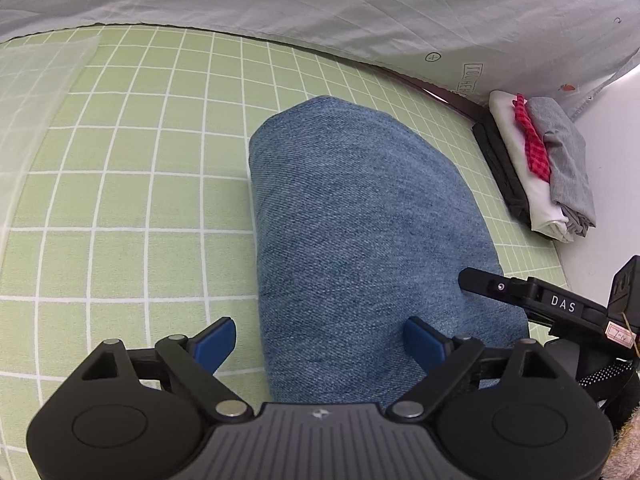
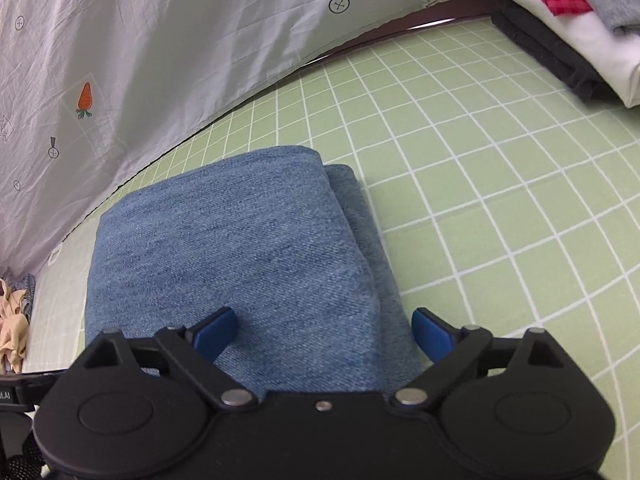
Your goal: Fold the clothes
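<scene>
The folded denim garment (image 1: 360, 240) lies on the green gridded desk (image 1: 140, 200) with its long axis running toward twelve o'clock, directly ahead of both the left gripper (image 1: 320, 344) and right gripper (image 2: 324, 332), whose fingers (image 2: 214, 334) stand spread wide, gripping nothing.

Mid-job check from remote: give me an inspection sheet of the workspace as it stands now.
Surface: green mat with white grid.
Job's things: folded blue denim garment lying on the mat; stack of folded clothes, black, white, red-checked, grey, at the mat's edge.
Clutter: beige crumpled fabric.
Grippers: left gripper open over the denim; right gripper open over it.
Cables: nothing seen.
Surroundings: grey printed sheet with carrot motif.
</scene>
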### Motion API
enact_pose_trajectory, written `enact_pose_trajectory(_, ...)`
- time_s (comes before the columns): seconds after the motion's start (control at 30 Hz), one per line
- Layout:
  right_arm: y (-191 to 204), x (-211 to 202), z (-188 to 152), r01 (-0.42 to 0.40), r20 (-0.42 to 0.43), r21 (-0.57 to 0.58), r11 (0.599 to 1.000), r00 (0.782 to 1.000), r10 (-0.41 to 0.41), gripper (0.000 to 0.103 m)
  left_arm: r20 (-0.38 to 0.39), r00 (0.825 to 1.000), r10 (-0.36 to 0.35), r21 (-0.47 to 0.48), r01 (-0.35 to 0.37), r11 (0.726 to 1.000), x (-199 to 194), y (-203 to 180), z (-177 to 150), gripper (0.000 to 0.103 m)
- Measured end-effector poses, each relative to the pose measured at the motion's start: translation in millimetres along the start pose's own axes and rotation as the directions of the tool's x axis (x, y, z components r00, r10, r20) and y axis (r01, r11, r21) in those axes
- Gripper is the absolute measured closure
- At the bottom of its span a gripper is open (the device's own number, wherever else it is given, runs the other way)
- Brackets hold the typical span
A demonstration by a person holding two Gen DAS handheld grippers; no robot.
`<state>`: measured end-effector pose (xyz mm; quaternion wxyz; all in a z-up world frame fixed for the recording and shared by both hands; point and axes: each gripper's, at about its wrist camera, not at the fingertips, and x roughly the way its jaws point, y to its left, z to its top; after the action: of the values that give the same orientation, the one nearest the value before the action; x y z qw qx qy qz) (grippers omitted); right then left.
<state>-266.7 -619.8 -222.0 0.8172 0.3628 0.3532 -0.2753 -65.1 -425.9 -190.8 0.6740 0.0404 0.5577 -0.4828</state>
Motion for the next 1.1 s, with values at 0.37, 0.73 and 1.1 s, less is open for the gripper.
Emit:
enact_pose_trajectory(0.37, -8, -7, -18, -0.157, 0.062, 0.176, 0.972, 0.987, 0.148, 0.062, -0.042, 0.992, -0.12, -0.074, 0.117, 0.99, 16, 4, -2, 0.033)
enact_pose_trajectory(0.73, 12, -70, -54, -0.155, 0.125, 0.21, 0.965, 0.983, 0.131, 0.077, -0.069, 0.975, -0.212, -0.094, 0.205, 0.974, -28, 6, -29, 0.053)
enact_pose_trajectory(1.1, -13, -150, -101, -0.019, 0.188, 0.347, 0.938, 0.981, -0.05, 0.077, -0.202, 0.939, -0.28, 0.052, 0.295, 0.954, -21, -52, -50, 0.053)
